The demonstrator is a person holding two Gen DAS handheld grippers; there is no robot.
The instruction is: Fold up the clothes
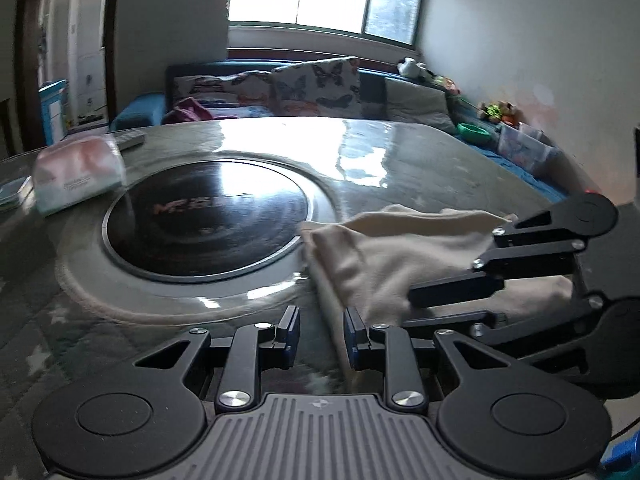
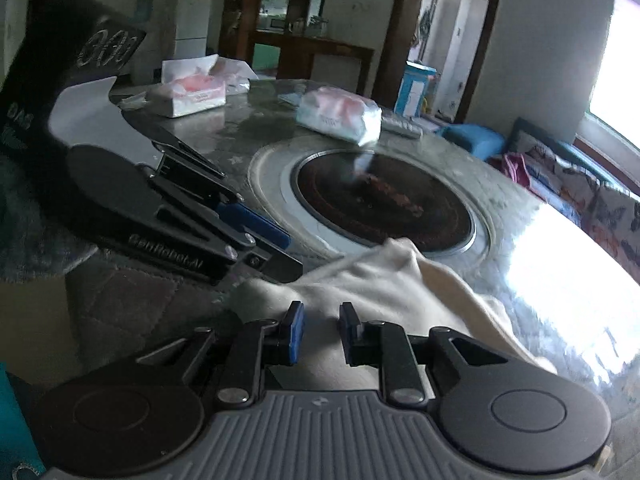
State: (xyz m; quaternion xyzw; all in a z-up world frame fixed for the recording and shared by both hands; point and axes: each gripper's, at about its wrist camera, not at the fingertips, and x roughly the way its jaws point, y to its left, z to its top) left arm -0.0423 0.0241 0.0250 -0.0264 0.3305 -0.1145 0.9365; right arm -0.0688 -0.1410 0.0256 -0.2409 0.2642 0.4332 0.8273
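A cream cloth (image 1: 392, 256) lies bunched on the glass table, by the near right rim of the dark round hotplate (image 1: 208, 216). My left gripper (image 1: 322, 336) is open, just above the cloth's near left edge, holding nothing. My right gripper shows in the left wrist view (image 1: 416, 306), reaching in from the right over the cloth. In the right wrist view the right gripper (image 2: 322, 334) is open above the cloth (image 2: 384, 280), and the left gripper (image 2: 280, 252) comes in from the left beside the cloth's edge.
The hotplate (image 2: 384, 200) sits in the table's middle. Tissue packs (image 1: 78, 174) (image 2: 340, 114) (image 2: 188, 96) and a remote (image 1: 130, 140) lie on the far side. A sofa with butterfly cushions (image 1: 316, 86) stands behind the table.
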